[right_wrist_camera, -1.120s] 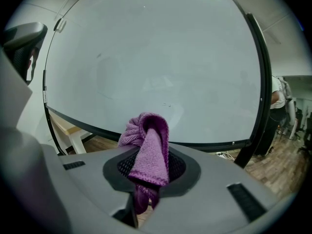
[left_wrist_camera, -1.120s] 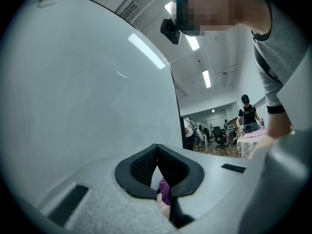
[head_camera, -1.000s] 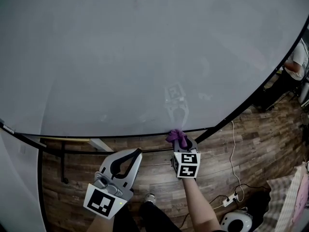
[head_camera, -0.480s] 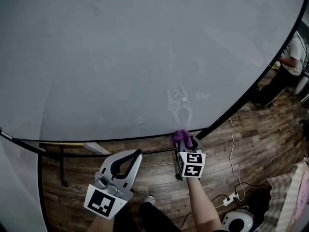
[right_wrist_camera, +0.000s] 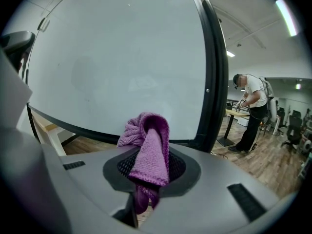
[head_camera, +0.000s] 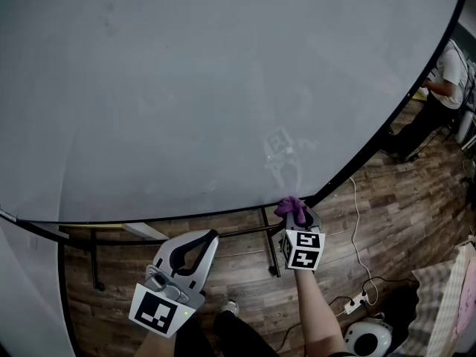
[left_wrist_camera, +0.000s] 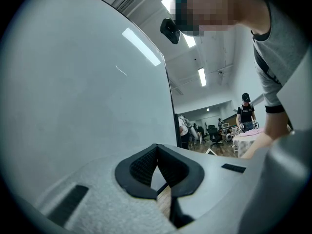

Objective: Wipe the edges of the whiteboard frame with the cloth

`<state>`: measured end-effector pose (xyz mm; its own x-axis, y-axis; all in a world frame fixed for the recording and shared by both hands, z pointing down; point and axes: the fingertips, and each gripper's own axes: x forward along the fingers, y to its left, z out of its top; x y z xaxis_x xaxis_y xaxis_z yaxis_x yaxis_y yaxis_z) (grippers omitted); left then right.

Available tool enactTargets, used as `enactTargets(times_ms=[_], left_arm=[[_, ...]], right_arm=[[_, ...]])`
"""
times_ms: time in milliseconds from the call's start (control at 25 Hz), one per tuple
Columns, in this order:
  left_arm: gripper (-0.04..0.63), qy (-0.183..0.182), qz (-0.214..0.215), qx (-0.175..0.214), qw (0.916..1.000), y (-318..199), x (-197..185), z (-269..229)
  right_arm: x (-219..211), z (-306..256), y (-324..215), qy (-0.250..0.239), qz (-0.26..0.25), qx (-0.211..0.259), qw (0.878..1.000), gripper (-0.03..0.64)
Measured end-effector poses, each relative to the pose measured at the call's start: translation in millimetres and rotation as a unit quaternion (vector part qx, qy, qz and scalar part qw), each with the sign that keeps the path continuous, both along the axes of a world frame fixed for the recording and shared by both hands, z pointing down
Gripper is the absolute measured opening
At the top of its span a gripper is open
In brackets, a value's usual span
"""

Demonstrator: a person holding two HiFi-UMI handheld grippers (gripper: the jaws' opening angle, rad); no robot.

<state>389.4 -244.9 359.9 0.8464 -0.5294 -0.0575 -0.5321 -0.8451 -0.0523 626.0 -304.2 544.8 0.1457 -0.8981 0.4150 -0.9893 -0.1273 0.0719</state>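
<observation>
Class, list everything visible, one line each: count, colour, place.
whiteboard: one, pale grey, fills the upper head view
frame: one, black, round the whiteboard
cloth: one, purple, in the right tongs, near the frame's lower corner
floor: one, brown wood, below the whiteboard
power strip: one, white, on the floor, lower right
bystander: one, white shirt, past the frame's right side
left tongs: one, grey, shut, empty, held low
right tongs: one, grey, shut on the cloth

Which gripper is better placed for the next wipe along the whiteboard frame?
Right, probably. The right gripper is shut on the purple cloth, right at the whiteboard frame's lower corner. The left gripper is shut, holds nothing and sits lower, off the frame.
</observation>
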Motion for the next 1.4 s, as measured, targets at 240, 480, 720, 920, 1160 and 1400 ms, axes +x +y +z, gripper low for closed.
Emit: enactTargets(times_ms=[240,480,720,920,1160,1400], left_arm=[[0.017,-0.001,0.006,0.002,1.0000,1.1,3.7,-0.2],[0.017,-0.003,0.005,0.000,1.0000,0.6,3.2,1.0],[0.017,-0.004,0.005,0.002,1.0000,-3.6,-1.1,2.6],[0.017,-0.007,0.006,0.000,1.0000,-2.5,7.1,3.8],[0.017,-0.009,0.007,0.001,0.9999,-5.0,8.1,5.8],[0.017,-0.012,0.004,0.002,0.9999,-6.0,6.1,3.2]], right_arm=[[13.5,-0.4,2.2,0.005,0.010,-0.001,1.000,0.061],[14.5,0.9,2.7,0.010,0.003,-0.002,1.000,0.061],[28.0,1.7,1.6,0.008,0.024,-0.003,1.000,0.061],[45.5,2.1,4.5,0.014,0.036,-0.002,0.999,0.061],[58.9,2.6,6.3,0.014,0.049,-0.002,0.999,0.061],[60.8,1.2,6.2,0.009,0.051,0.000,0.999,0.061]])
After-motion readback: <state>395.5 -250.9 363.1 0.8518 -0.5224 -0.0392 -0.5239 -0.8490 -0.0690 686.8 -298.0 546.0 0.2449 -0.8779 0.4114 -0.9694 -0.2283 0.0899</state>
